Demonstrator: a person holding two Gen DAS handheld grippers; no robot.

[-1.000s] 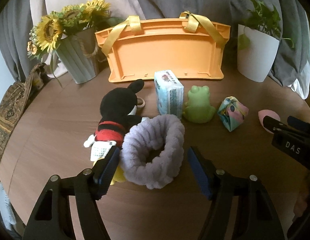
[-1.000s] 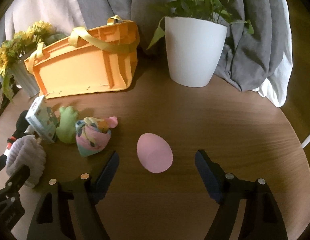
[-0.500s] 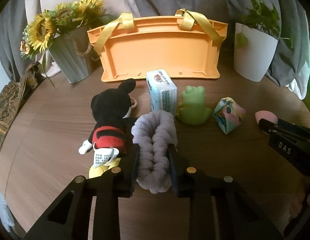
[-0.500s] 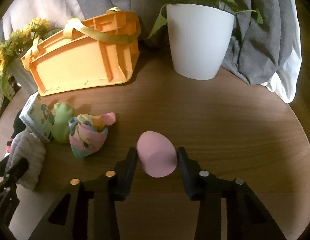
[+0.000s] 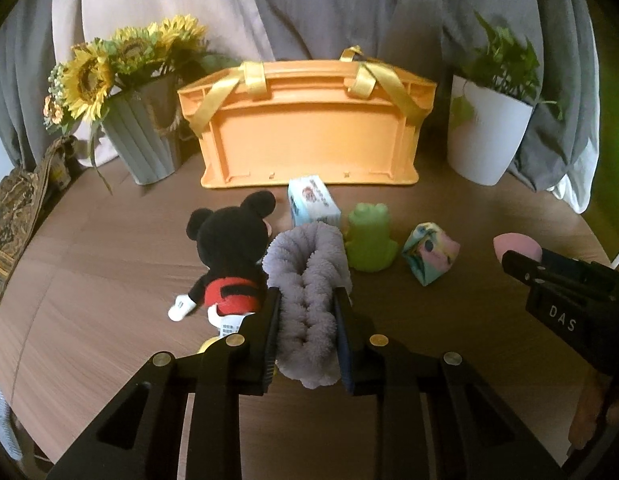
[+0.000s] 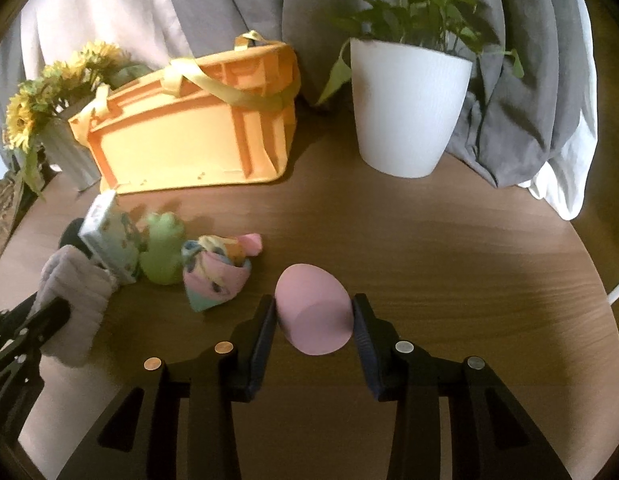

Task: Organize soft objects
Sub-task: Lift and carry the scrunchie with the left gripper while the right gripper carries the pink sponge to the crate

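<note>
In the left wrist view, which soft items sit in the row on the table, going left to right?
Mouse plush → purple headband → green frog → pastel pouch → pink egg-shaped sponge.

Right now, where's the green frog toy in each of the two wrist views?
Left wrist: green frog sits just right of centre, right of the lavender headband.
Right wrist: frog sits left of centre, beside the tissue pack.
Shared landmark: orange basket, behind the frog in both.
</note>
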